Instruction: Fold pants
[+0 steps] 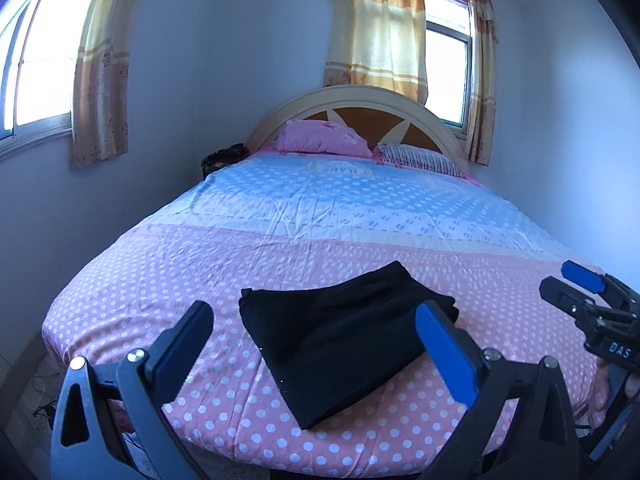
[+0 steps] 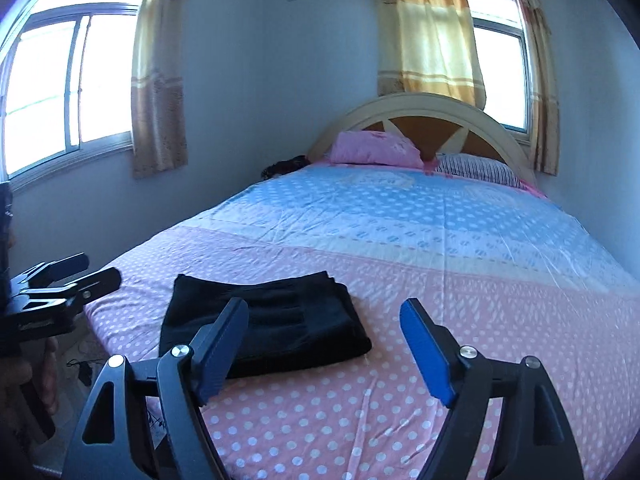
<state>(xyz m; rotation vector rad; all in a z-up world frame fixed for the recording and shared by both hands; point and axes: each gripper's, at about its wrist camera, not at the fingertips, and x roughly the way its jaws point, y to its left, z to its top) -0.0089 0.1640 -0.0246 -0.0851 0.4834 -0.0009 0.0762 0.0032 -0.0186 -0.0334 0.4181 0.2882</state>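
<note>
Nearest the lens, the left gripper [image 1: 316,322] has its jaws spread wide and holds nothing; it hangs over the foot of the bed [image 1: 132,280]. Off to its right the right gripper [image 2: 324,320] is likewise wide open and empty, above bare sheet. Each shows in the other's view, at the frame edge, apart from the cloth.

Just beyond the left gripper's fingers lie the pants [image 1: 340,340], black, folded into a compact, roughly rectangular stack of layers. They rest flat on the pink dotted part of the sheet, near the foot edge and toward the bed's left side, touched by neither gripper.

Farther up, the sheet turns pale blue with dots. At the head sit a pink pillow [image 1: 324,138] and, beside it to the right, a striped pillow [image 1: 418,158], both against the arched headboard [image 1: 360,98]. Something dark lies at the bed's far left corner; I cannot tell what. Behind, curtains [image 1: 378,28] hang at two bright windows [image 1: 446,52].
</note>
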